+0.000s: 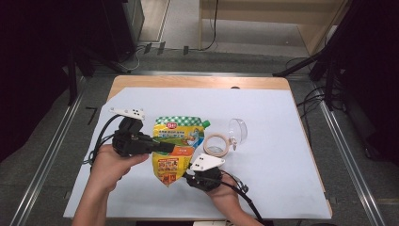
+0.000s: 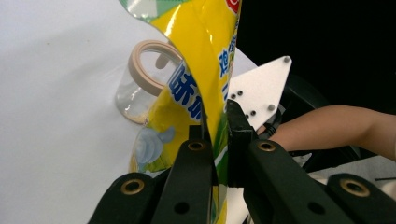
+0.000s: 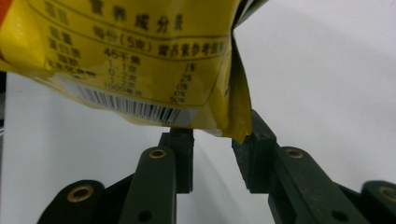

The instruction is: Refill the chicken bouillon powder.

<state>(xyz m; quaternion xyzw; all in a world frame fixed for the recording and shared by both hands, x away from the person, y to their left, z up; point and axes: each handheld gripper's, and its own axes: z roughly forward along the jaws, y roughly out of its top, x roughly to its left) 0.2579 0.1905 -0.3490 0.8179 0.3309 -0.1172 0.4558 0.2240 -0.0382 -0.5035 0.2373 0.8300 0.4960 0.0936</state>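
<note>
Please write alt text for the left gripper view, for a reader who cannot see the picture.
The left gripper pinches the edge of a yellow pouch between its two black jaws. Behind the pouch a clear jar with a beige rim lies on the white table cover. At right are the other gripper's grey plate and a forearm.

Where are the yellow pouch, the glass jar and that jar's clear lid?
yellow pouch (image 1: 176,146): high view, middle of its printed front.
glass jar (image 1: 216,145): high view, its beige rim.
clear lid (image 1: 238,129): high view, its transparent dome.

Pouch (image 1: 176,146) sat between left gripper (image 1: 165,146) and right gripper (image 1: 190,175); jar (image 1: 226,139) lay beyond right gripper, on table (image 1: 282,155).
</note>
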